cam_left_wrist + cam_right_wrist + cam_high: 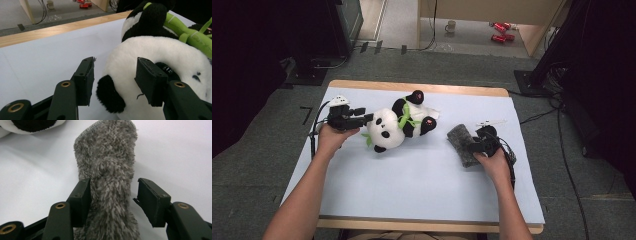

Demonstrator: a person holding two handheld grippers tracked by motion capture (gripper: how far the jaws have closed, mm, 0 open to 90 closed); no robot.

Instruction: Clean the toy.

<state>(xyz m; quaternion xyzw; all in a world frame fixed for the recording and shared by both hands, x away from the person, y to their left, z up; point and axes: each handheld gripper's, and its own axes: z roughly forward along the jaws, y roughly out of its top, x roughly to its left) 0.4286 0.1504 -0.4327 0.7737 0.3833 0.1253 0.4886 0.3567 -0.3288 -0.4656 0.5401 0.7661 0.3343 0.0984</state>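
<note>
A plush panda [397, 125] with green bamboo lies on its back on the white-covered table [412, 185], left of centre. My left gripper [369, 117] reaches its head from the left. In the left gripper view the panda [160, 57] has a black ear between my jaws; the left gripper [115, 80] is open, with one pad against the head and the other standing clear. A grey fuzzy cloth [460, 140] lies to the right. My right gripper [472, 147] straddles its near end. The right gripper [112, 200] is open: the cloth [110, 165] brushes one pad, and a gap shows at the other.
The table's wooden edge [422, 88] runs along the far side. On the floor beyond stand a mug [451, 26] and red cans [501, 31]. Cables [562, 145] trail on the floor to the right. Dark equipment stands at both far corners.
</note>
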